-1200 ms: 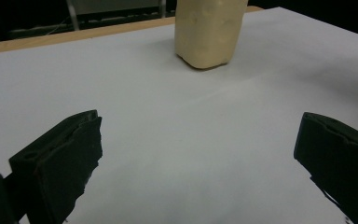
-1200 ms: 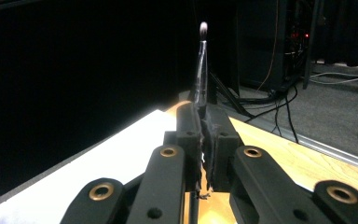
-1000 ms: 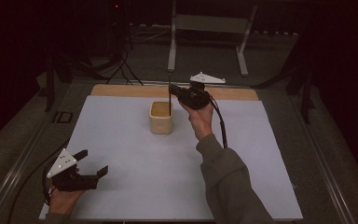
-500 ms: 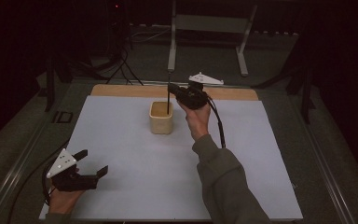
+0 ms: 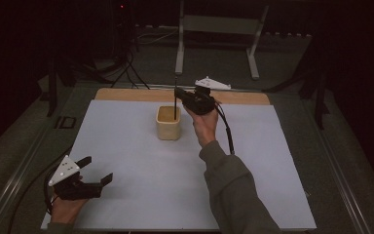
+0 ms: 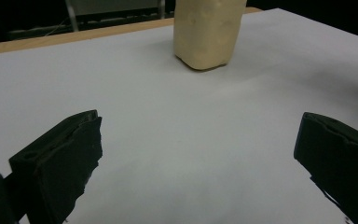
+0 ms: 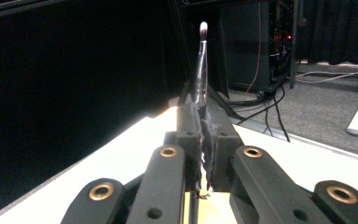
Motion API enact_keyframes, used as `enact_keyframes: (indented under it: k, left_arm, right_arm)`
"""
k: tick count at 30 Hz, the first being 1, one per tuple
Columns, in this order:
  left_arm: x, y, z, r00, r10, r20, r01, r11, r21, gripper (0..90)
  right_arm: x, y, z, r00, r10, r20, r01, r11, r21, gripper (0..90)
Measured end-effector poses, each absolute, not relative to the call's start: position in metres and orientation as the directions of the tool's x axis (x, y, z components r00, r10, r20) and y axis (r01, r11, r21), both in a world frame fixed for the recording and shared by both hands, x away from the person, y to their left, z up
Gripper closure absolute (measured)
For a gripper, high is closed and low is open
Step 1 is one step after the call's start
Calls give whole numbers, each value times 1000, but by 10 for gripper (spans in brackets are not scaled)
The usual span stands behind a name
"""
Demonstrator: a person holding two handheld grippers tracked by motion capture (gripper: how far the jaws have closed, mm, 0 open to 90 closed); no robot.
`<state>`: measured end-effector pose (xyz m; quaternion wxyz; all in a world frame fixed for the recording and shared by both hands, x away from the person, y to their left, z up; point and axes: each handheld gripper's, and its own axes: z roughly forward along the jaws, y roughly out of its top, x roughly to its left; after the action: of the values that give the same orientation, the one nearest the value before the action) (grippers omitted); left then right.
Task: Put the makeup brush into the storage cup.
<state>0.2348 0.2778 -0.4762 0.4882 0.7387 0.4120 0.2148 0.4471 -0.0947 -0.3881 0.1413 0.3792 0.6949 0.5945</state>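
No brand, label or writing can be read on anything here. There is one cream cup [image 5: 168, 123], standing upright on the white sheet [image 5: 126, 161] that covers the tabletop [image 5: 141, 94], a little left of centre and toward the far side; in the left gripper view the same cup [image 6: 207, 32] rises at the top, well apart from the jaws. There is one thin dark stick [image 5: 176, 100], held upright by the right gripper [image 5: 181, 93], whose jaws are clenched on it; its lower end goes down into the cup's mouth, though whether it touches the bottom cannot be told. In the right gripper view the stick [image 7: 202, 70] stands straight up from between the pressed-together jaws and ends in a small rounded tip. There are two grippers: the right gripper hangs over the cup's right rim, with the person's right hand [image 5: 203, 124] and grey-green sleeve [image 5: 233, 190] reaching in from the near edge, and the left gripper [image 5: 95, 175] rests at the near left corner of the sheet, released, jaws spread wide with nothing between them. A strip of bare wood shows along the far edge of the tabletop beyond the sheet. The sheet lies open around the cup on its left and near sides, and a wide bare stretch of it separates the left gripper from the cup.
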Motion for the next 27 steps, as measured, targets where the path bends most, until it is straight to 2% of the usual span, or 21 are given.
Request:
enact_keyframes:
  k: [27]
  left_arm:
    - [235, 278, -477, 569, 818, -85, 402, -186, 897, 17]
  right_arm:
    - [448, -89, -402, -661, 712, 237, 368, 33, 929, 855]
